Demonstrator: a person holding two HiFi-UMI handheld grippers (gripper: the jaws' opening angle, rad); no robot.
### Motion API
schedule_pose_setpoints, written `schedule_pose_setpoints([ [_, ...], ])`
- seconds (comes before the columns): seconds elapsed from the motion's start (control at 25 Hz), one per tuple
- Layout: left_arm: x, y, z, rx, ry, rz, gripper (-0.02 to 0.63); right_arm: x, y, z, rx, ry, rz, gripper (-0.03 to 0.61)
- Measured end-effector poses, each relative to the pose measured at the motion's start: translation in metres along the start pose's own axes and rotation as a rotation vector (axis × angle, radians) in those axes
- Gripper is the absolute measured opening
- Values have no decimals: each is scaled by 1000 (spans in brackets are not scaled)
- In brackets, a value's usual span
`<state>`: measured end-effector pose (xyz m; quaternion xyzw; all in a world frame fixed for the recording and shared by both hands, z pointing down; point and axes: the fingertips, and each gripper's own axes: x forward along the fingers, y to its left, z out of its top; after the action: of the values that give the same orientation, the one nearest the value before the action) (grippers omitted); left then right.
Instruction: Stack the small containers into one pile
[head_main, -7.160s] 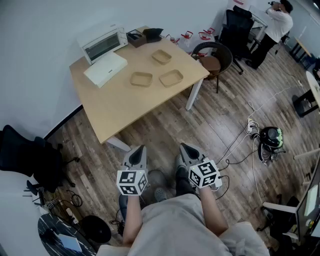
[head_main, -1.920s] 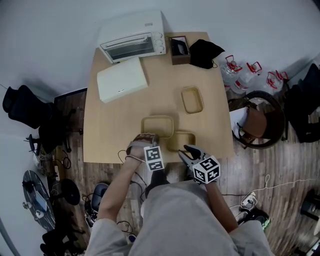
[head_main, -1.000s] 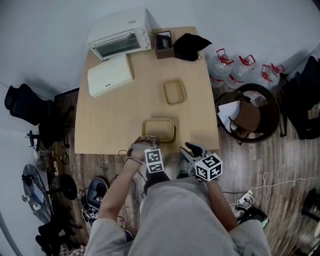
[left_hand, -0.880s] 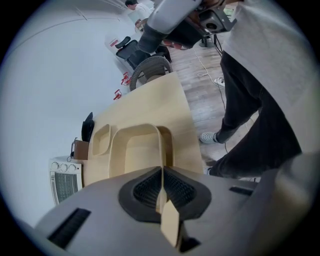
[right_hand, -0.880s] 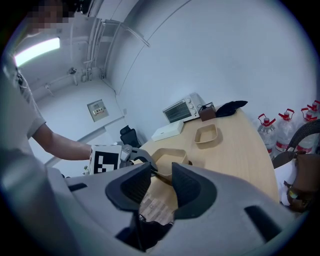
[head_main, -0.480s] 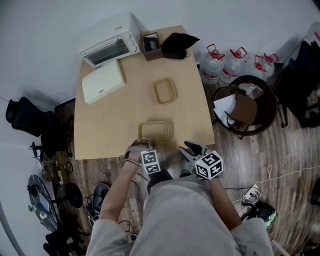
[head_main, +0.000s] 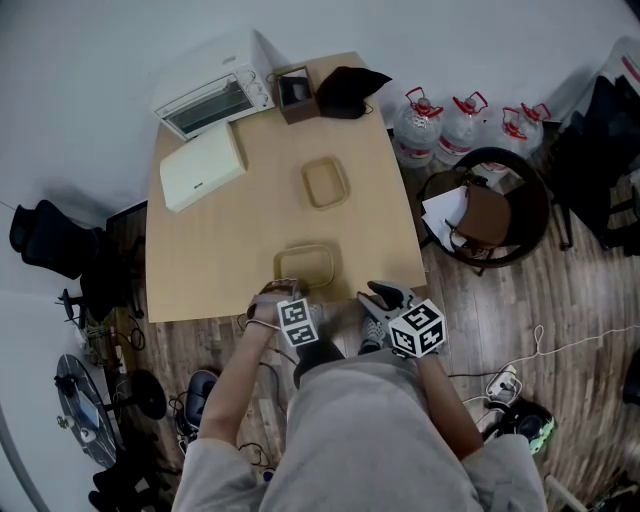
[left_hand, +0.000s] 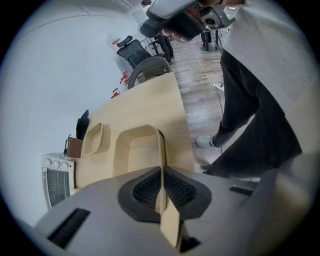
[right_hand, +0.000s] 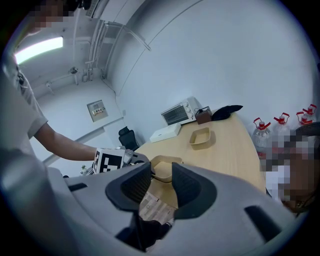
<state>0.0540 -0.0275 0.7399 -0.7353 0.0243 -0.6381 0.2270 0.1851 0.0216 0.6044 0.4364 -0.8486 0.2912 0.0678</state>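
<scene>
Left gripper (head_main: 287, 290) has its jaws clamped on the near rim of a tan container (head_main: 308, 268), which sits at the middle of the near edge of a wooden table (head_main: 210, 250). The right gripper (head_main: 378, 296) hangs just off that edge beside it, jaws apart and empty. A second container (head_main: 327, 184) lies well apart at mid-table. A toaster oven (head_main: 210, 95) and a white box (head_main: 203, 165) fill the far left corner.

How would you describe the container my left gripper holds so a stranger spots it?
Find the wooden table with the white toaster oven at its far corner. The held container is the tan one at the near edge, its rim pinched by the left gripper; the other container sits alone mid-table.
</scene>
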Motion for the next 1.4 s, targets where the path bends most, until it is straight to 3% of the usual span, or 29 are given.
schedule_pose_setpoints([
  [0.6,-6,-9,4,-22,-65,-70,58,9,4,-8,9,33,-14,135],
  [1.16,-14,32,-5,-47,-176,-73,61,38,3,-13,80,70,-95,135],
  [1.28,-25,50,-11,-122,-221,-53,60,50,-6,-6,83,64,-131,135],
  [1.4,-37,66,-24,-251,-272,-28,60,71,-20,6,54,84,-161,135],
])
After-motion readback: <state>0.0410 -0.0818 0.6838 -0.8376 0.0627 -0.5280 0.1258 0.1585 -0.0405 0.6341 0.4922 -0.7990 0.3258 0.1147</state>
